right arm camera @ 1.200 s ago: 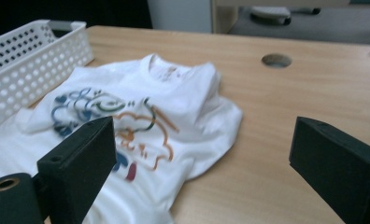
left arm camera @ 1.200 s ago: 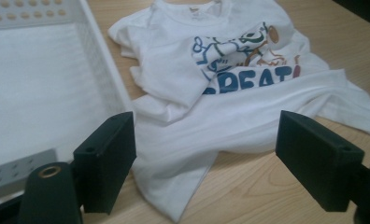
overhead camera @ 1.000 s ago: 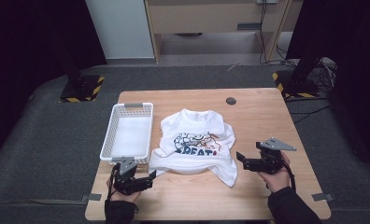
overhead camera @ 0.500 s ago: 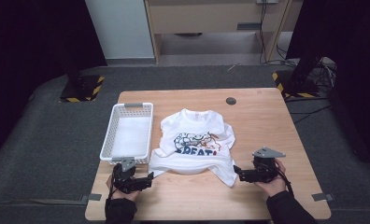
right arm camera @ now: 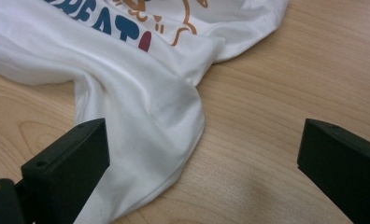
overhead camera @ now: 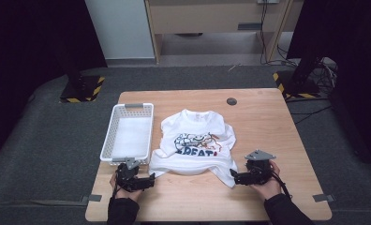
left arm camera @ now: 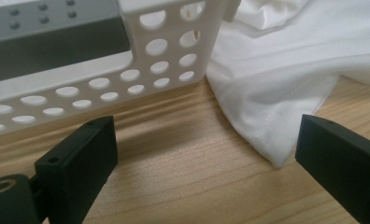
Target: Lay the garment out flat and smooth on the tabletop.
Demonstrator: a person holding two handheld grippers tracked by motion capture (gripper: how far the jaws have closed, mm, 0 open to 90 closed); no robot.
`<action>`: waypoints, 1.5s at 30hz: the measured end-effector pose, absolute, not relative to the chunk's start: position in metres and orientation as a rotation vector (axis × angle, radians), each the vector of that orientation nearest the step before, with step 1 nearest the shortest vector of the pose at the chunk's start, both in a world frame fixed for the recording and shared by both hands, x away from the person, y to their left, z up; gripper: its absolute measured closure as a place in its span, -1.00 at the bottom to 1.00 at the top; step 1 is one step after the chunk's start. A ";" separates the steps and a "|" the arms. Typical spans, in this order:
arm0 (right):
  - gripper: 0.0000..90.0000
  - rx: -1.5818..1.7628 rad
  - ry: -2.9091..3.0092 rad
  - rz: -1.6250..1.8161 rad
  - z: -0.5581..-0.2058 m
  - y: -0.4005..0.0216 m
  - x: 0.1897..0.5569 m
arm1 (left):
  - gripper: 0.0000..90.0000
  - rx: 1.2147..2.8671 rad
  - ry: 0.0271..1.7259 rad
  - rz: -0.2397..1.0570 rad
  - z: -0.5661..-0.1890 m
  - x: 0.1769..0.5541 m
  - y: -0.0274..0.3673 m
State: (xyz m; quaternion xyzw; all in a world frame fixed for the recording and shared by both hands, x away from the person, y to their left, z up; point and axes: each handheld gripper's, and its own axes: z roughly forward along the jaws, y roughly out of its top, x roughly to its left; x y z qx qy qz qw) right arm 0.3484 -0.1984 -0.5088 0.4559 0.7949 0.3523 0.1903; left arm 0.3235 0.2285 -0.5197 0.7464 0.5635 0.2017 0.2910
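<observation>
A white T-shirt (overhead camera: 196, 145) is lying front-up near the middle of the wooden table (overhead camera: 268, 122), collar pointing away from the person. Its chest is carrying a cartoon print in orange and dark outline above blue block letters with one red stroke. The cloth is rumpled rather than flat: the hem is bunching into soft folds, and the two lower corners are trailing out toward the near edge of the table.

Just beside the shirt's left edge a white perforated basket (overhead camera: 127, 133) is sitting, with a grey handle at its far end.

The left gripper (overhead camera: 148, 179) is hovering at the shirt's near-left corner; its jaws have just been opening and are standing wide apart, with bare wood between them and the corner's tip lying just inside the right-hand jaw, untouched.

The right gripper (overhead camera: 233, 176) is resting low at the shirt's near-right corner, its jaws also spread wide, the trailing fold of cloth lying between them against one jaw, unpinched.
</observation>
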 end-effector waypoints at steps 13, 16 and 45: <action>-0.93 1.253 2.256 0.894 -0.516 -0.189 0.350 | -0.89 2.003 1.514 0.551 -0.522 0.326 0.229; -0.93 1.247 2.263 0.867 -0.519 -0.187 0.351 | -0.89 2.009 1.515 0.551 -0.523 0.327 0.229; -0.99 1.220 2.308 0.691 -0.523 -0.210 0.360 | -0.93 2.075 1.491 0.548 -0.525 0.325 0.230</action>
